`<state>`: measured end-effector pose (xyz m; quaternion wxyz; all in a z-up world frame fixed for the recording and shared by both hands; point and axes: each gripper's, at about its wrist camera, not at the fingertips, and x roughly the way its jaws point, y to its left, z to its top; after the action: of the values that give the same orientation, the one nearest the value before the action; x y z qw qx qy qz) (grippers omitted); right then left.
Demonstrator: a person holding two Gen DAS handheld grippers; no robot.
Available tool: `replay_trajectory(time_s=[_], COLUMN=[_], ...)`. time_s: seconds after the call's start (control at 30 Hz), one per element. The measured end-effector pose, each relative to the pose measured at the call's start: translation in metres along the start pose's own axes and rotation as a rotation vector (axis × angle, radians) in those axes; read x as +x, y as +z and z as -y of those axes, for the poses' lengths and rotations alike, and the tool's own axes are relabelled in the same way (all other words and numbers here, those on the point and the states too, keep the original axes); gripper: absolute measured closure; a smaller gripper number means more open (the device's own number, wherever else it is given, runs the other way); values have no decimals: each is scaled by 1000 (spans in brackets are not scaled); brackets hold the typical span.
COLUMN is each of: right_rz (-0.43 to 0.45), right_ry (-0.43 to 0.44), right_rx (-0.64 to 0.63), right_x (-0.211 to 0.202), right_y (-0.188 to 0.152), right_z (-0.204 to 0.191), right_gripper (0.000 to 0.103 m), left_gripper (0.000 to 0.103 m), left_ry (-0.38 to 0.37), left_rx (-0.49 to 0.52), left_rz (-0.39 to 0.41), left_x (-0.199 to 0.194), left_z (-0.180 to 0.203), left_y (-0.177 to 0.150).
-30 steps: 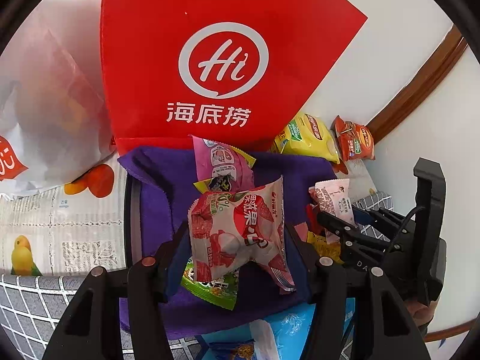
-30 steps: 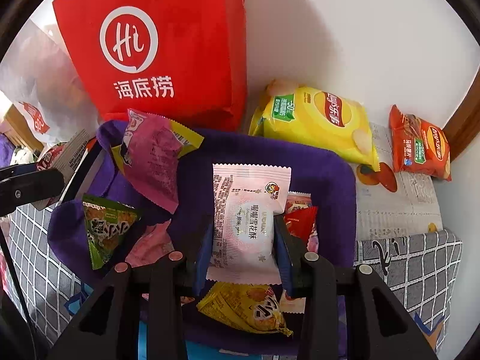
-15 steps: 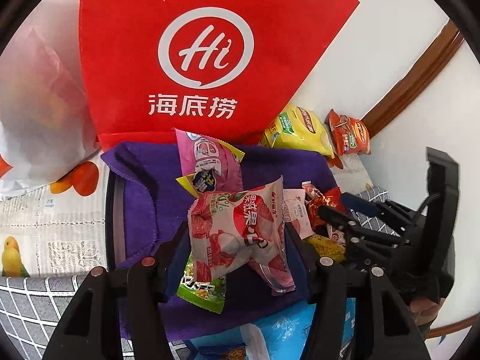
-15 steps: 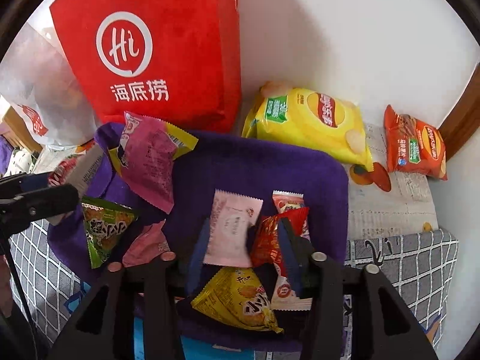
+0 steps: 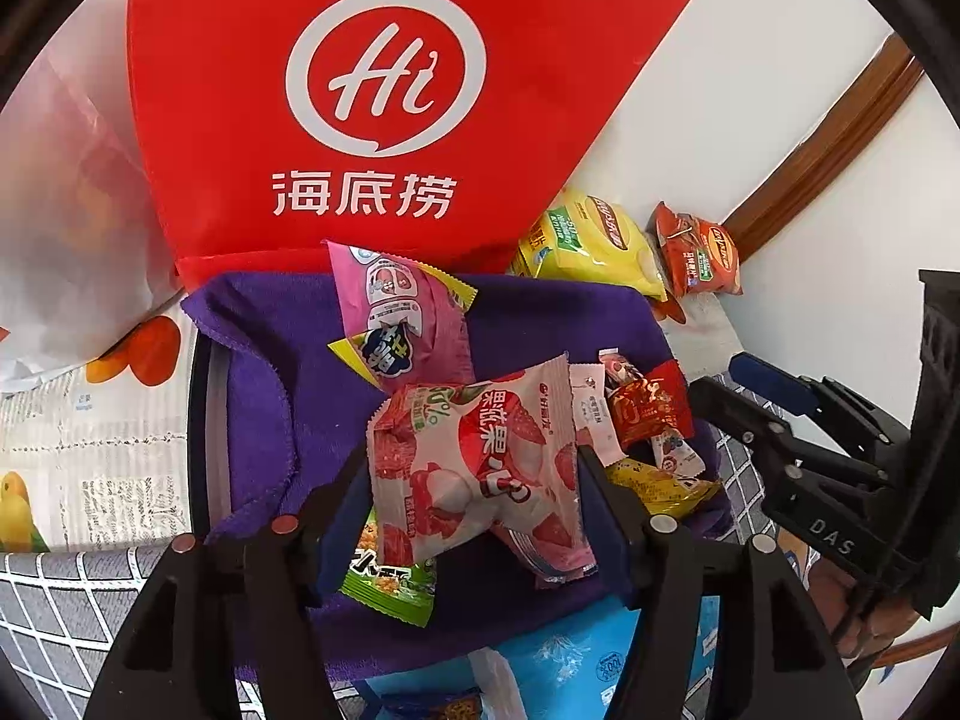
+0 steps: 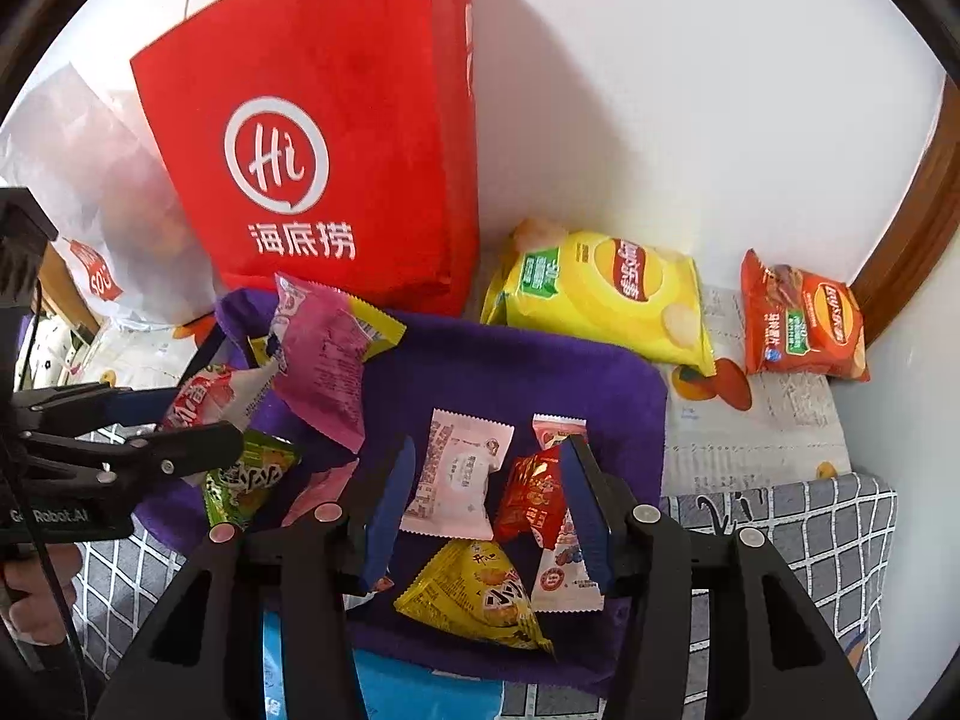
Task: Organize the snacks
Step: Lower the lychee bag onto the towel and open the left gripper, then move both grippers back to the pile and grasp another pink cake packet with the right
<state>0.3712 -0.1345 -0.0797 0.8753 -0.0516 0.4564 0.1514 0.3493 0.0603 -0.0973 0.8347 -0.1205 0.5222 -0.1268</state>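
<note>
Released since a second ago, the pale pink snack packet (image 6: pixel 459 477) now lies on the purple cloth (image 6: pixel 510 372), loose between the right claw (image 6: pixel 489 504)'s parted fingers. Left claw (image 5: pixel 474 480) is opening, its strawberry packet (image 5: pixel 480 462) still between the pads. Behind the cloth a red "Hi" bag (image 6: pixel 336 138) and the wall close the back edge; right of it lie yellow and orange Lay's bags (image 6: pixel 600 294).

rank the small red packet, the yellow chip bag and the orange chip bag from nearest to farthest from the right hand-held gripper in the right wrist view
1. small red packet: just inside the right finger of the right hand-held gripper, on the purple cloth.
2. yellow chip bag: beyond the cloth, against the wall.
3. orange chip bag: far right corner, past the yellow bag.
</note>
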Motion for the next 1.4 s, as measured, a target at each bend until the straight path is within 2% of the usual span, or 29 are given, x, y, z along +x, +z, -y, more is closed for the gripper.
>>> replay_trajectory(time_s=[0.2, 0.53, 0.73, 0.83, 0.97, 1.03, 1.17, 1.4], right_rz=[29, 37, 66, 86, 110, 117, 136, 51], right_ry=[-9, -21, -34, -37, -39, -20, -51, 88], right_rx=[34, 63, 66, 83, 108, 109, 88, 29], right_x=[-20, -49, -74, -90, -114, -122, -133, -114], right_y=[-4, -36, -61, -72, -90, -98, -114, -152], right_z=[2, -6, -11, -10, -11, -14, -27, -68], right_gripper=[50, 50, 50, 50, 50, 50, 50, 50], left_gripper=[27, 27, 27, 27, 27, 27, 27, 27], left_ry=[-14, -36, -58, -15, 26, 20, 16, 119], left_rx=[2, 41, 92, 129, 157, 151, 96, 82], left_rz=[14, 74, 170, 236, 280, 286, 273, 204], left_x=[-12, -57, -93, -109, -121, -126, -133, -137], left_z=[5, 19, 32, 42, 50, 51, 42, 20], left_y=[0, -4, -10, -14, -16, -17, -27, -64])
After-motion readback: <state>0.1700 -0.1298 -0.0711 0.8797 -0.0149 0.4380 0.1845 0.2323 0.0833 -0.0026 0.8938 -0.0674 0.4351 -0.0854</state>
